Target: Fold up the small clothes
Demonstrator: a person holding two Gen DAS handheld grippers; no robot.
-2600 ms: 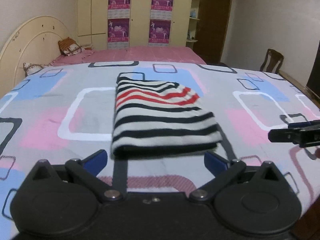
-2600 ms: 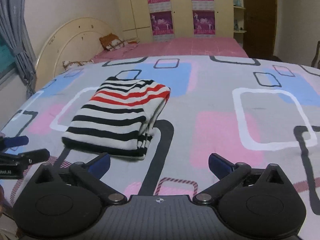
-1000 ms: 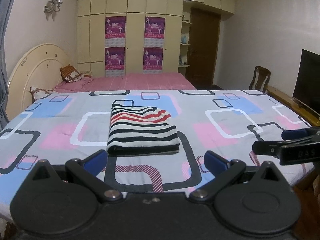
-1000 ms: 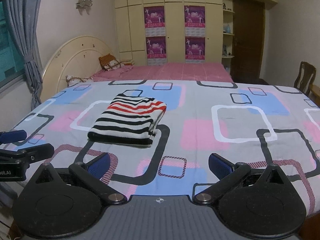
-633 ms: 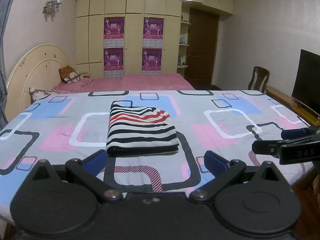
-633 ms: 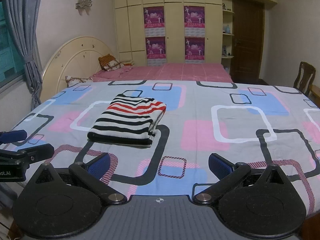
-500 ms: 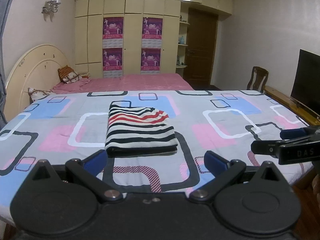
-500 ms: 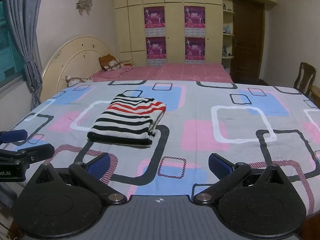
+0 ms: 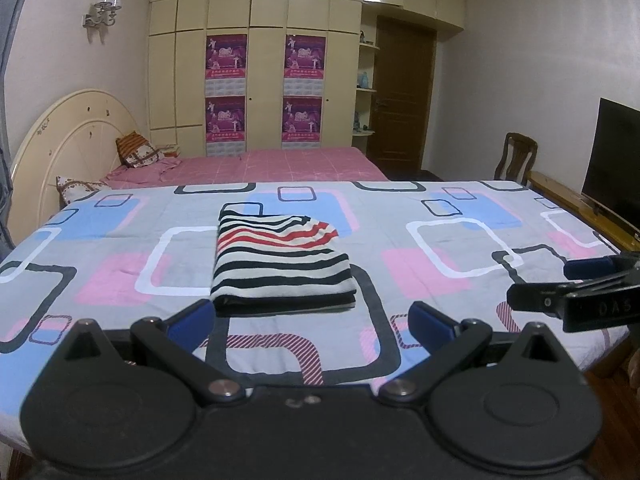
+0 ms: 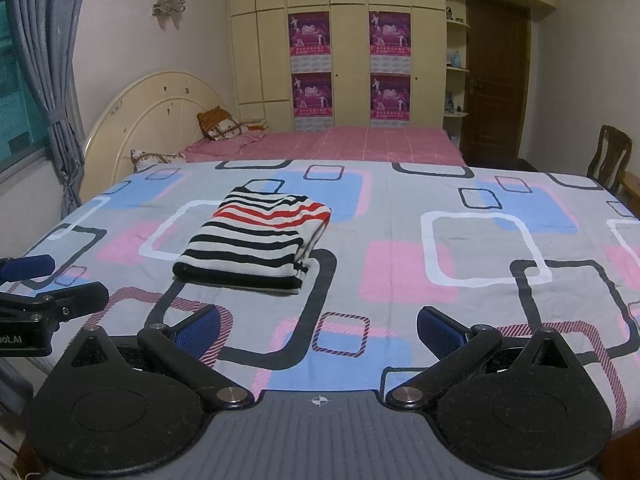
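A folded striped garment [image 9: 280,264], white with black and red stripes, lies flat on the patterned bedspread [image 9: 460,240]; it also shows in the right wrist view [image 10: 256,244]. My left gripper [image 9: 310,320] is open and empty, held back from the bed's near edge, with the garment ahead of it. My right gripper [image 10: 318,330] is open and empty, to the right of the garment and well short of it. Each gripper shows at the edge of the other's view, apart from the garment.
A second bed with a pink sheet [image 9: 260,164] and pillows stands behind. A cream headboard [image 9: 68,140] is at the left, a wooden chair [image 9: 516,158] and a dark TV [image 9: 616,160] at the right, wardrobes and a door at the back.
Both grippers have pulled back and up from the garment since 2.6 s ago, so the whole bed is in view. In the last second they hardly move. The garment lies still.
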